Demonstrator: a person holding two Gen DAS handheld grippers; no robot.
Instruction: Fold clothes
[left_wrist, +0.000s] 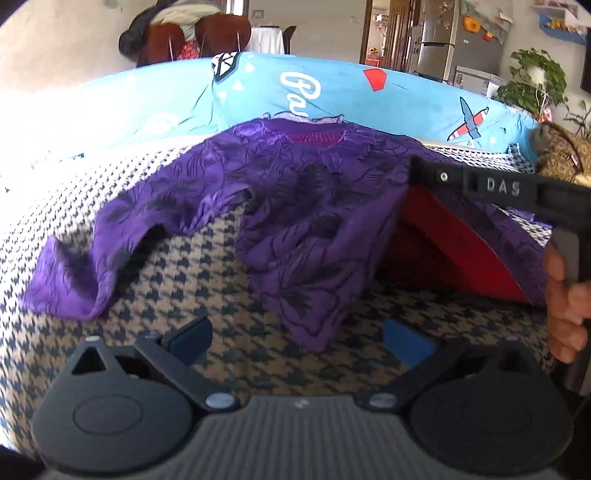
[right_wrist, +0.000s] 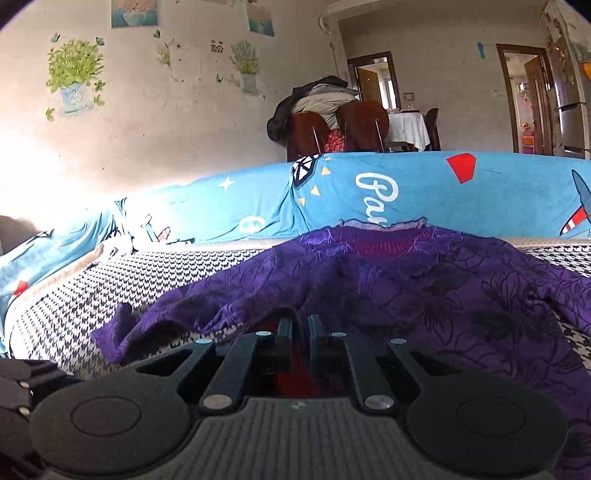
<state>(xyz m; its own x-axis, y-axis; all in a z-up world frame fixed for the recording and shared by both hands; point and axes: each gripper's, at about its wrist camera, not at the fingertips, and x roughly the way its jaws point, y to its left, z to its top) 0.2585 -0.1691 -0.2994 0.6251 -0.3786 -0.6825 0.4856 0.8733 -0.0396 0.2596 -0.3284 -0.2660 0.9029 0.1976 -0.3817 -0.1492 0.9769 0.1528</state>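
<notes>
Black linkage arms, silver screws and blue pads are seen on the left gripper (left_wrist: 299, 338); "DAS" is embossed on the right gripper (left_wrist: 417, 173).

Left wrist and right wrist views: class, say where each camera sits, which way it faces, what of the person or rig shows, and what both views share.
Left wrist: on the left gripper, facing the sofa back across the purple garment; its jaws stand open, and the right gripper and the right hand show at right.
Right wrist: on the right gripper, low over the purple garment, jaws shut on its edge.
Shared: garment, houndstooth cover, blue cover.
</notes>
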